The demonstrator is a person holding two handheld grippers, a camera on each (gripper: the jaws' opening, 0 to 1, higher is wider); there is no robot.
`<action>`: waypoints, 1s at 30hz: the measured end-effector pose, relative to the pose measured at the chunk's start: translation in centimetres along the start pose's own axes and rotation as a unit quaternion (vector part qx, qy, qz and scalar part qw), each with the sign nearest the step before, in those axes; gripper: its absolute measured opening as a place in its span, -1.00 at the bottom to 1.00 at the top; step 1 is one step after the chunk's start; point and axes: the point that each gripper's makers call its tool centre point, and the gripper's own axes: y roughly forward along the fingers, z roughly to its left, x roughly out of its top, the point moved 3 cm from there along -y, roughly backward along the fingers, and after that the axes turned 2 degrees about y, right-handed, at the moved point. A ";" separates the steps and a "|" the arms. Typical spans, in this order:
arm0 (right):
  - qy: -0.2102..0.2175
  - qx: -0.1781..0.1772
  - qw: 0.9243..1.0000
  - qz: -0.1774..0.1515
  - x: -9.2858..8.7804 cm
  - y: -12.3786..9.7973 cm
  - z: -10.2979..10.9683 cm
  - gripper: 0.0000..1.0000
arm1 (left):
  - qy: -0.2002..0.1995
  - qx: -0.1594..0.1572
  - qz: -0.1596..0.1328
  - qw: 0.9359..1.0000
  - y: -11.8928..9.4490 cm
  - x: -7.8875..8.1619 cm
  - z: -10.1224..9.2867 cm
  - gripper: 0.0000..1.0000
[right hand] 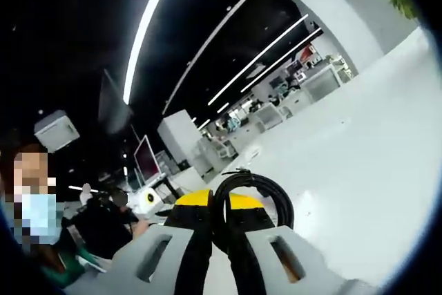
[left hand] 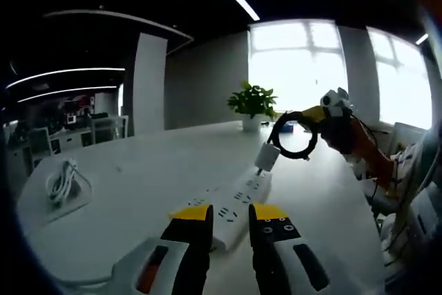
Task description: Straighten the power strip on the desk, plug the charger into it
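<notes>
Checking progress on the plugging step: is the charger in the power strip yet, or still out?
Out. The charger hangs above the power strip, dangling from its coiled cable, which the right gripper holds.

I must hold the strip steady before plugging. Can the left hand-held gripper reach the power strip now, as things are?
Probably yes. The left hand-held gripper is open, its jaws on either side of the near end of the power strip, with nothing between. The right hand-held gripper holds the charger by its coiled cable above the far end, out of the way.
</notes>
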 end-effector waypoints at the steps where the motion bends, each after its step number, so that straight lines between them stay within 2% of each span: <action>1: 0.000 0.000 1.000 0.000 0.2 -0.1 0.1 -0.90 | 0.000 0.000 0.000 1.000 0.0 0.0 0.0 -0.58; 7: -0.002 -0.001 1.000 0.000 -0.3 0.3 0.4 -0.89 | 0.001 0.000 0.000 1.000 0.0 0.0 0.0 -0.58; 13: 0.006 -0.006 1.000 -0.010 -0.3 -0.3 -0.1 -0.89 | 0.002 0.000 0.001 1.000 0.0 0.0 -0.1 -0.58; 15: 0.009 -0.009 1.000 -0.014 -0.5 -1.2 -0.2 -0.89 | 0.002 0.000 0.000 1.000 0.0 0.0 -0.1 -0.58; 19: 0.012 -0.012 1.000 -0.018 -1.4 0.1 0.0 -0.89 | 0.001 0.000 0.000 1.000 0.0 0.0 0.0 -0.58; 23: 0.007 -0.012 1.000 -0.013 -1.2 0.8 0.1 -0.89 | 0.001 0.000 0.001 1.000 0.0 0.0 -0.1 -0.58; 27: 0.003 -0.010 1.000 -0.008 -0.3 -0.6 0.2 -0.88 | 0.001 0.000 0.001 1.000 0.0 -0.1 -0.1 -0.58; 30: -0.003 -0.009 1.000 -0.004 -0.6 0.0 0.5 -0.88 | 0.001 0.000 0.001 1.000 0.0 -0.1 -0.1 -0.58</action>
